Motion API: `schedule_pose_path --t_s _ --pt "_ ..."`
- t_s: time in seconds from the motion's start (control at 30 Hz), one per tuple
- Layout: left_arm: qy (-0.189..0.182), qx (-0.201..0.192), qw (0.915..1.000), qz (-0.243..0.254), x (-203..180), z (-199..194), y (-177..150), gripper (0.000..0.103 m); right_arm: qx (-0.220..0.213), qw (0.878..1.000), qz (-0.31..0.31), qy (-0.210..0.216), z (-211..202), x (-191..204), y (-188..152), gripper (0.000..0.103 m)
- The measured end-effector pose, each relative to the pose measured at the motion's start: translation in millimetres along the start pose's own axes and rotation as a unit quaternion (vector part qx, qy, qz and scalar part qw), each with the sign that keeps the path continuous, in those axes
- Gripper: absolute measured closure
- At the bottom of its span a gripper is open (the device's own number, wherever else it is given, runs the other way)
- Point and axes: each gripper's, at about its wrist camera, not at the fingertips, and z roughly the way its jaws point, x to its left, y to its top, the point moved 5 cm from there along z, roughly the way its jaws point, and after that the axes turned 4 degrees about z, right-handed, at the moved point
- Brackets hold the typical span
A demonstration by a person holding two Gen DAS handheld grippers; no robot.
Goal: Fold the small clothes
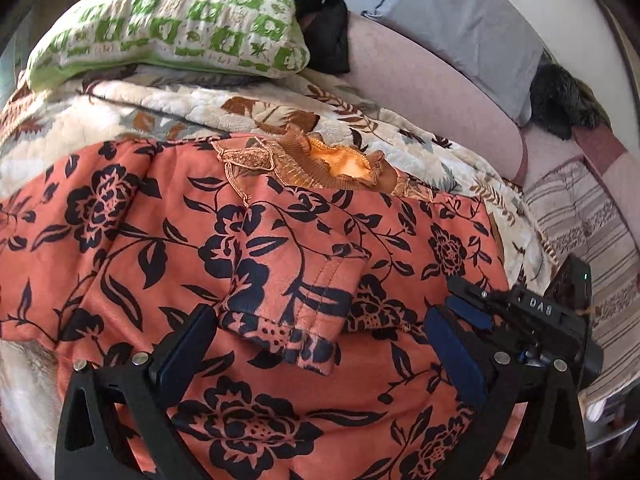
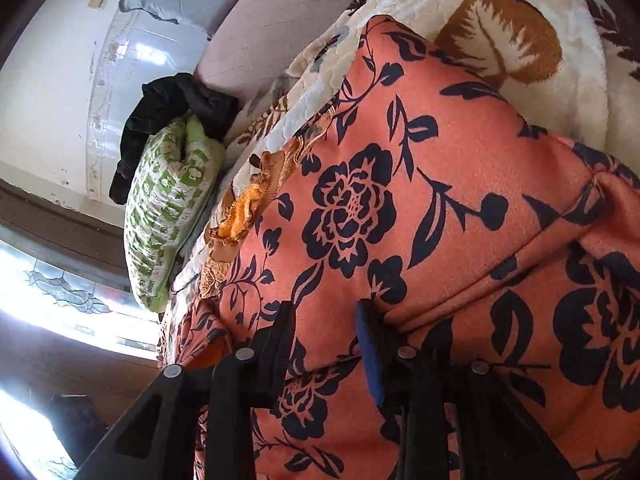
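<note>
The orange floral garment [image 1: 280,240] lies spread on the leaf-patterned blanket [image 1: 180,108] that covers the bed, its ribbed brown collar [image 1: 320,164] pointing away from me toward the pillows. One sleeve [image 1: 296,300] is already laid inward across the body, cuff toward my left gripper, which I read as the first fold of the top being in place.

My left gripper [image 1: 320,336] hovers over that cuff with its fingers spread wide, one on either side of the sleeve end and gripping nothing; I'd say it sits there either to pin the folded sleeve or to take the hem below it.

My right gripper [image 2: 324,340] works from the garment's far side edge. Its fingers stand close together with a ridge of the orange cloth bunched between them. The pads seem to be pinching that fold, though I can't be certain how firmly they bite. Taking the edge there would let me carry that side over the middle.

Further out, a green-and-white patterned pillow [image 1: 172,28] rests at the head of the blanket with a black garment [image 1: 328,28] heaped behind it, and a grey pillow [image 1: 472,20] leans against the wall. These stay clear of the folding area.
</note>
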Motion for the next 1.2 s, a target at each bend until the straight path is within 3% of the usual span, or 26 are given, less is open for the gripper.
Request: schedule_pose_path --t_s 0.1,0.17,0.27,0.33,0.47,0.57,0.63,0.67,0.77,0.8,0.83,0.9,1.0,1.03,1.07,1.13,1.2 --pt "-0.009 -0.032 0.9979 -0.056 20 0 14 0.004 0.003 1.0 0.001 0.01 -3 -2 -2 0.069" --pt "-0.021 -0.067 0.9915 -0.109 41 -10 25 0.007 0.005 1.0 -0.005 0.011 -3 -1 -3 0.069" --pt "-0.029 -0.157 0.9652 -0.207 85 -47 36 0.007 0.005 1.0 -0.007 0.012 -5 -3 -4 0.069" --pt "-0.007 -0.193 0.9491 -0.249 111 -68 35 0.007 0.004 1.0 -0.009 0.013 -6 -4 -4 0.069" --pt "0.093 -0.164 0.9548 -0.23 129 -76 32 0.008 -0.001 1.0 -0.024 0.009 -11 9 -8 0.065" --pt "0.18 -0.11 0.9647 -0.158 122 -63 30 0.008 0.02 0.994 -0.053 0.091 -12 40 -19 0.065" --pt "0.19 -0.073 0.9719 -0.119 117 -49 25 0.008 0.031 0.993 -0.033 0.108 -3 50 -23 0.065" --pt "0.194 -0.05 0.9743 -0.103 114 -41 23 0.008 0.028 0.995 -0.028 0.096 5 54 -22 0.065" --pt "0.233 0.005 0.9705 -0.062 112 -31 12 0.008 0.002 0.996 -0.074 -0.055 37 63 -18 0.065" --pt "0.238 0.006 0.9693 -0.06 113 -36 11 0.008 0.0 0.993 -0.094 -0.078 45 69 -19 0.065" --pt "0.238 -0.004 0.969 -0.065 116 -44 14 0.008 -0.008 0.987 -0.121 -0.106 50 79 -22 0.065" --pt "0.236 -0.037 0.9676 -0.083 126 -65 23 0.008 -0.005 0.965 -0.198 -0.174 61 103 -33 0.065" --pt "0.262 -0.073 0.9557 -0.113 150 -95 29 0.008 0.025 0.939 -0.27 -0.212 82 130 -57 0.065" --pt "0.27 -0.077 0.9518 -0.123 158 -101 30 0.008 0.035 0.938 -0.277 -0.204 86 138 -62 0.065" --pt "0.274 -0.079 0.9492 -0.133 166 -105 30 0.008 0.046 0.946 -0.27 -0.174 88 148 -66 0.065" --pt "0.272 -0.081 0.9467 -0.153 180 -111 29 0.008 0.048 0.966 -0.243 -0.08 81 176 -71 0.065" --pt "0.27 -0.08 0.9445 -0.17 190 -114 28 0.008 0.05 0.972 -0.231 0.015 71 210 -79 0.065"
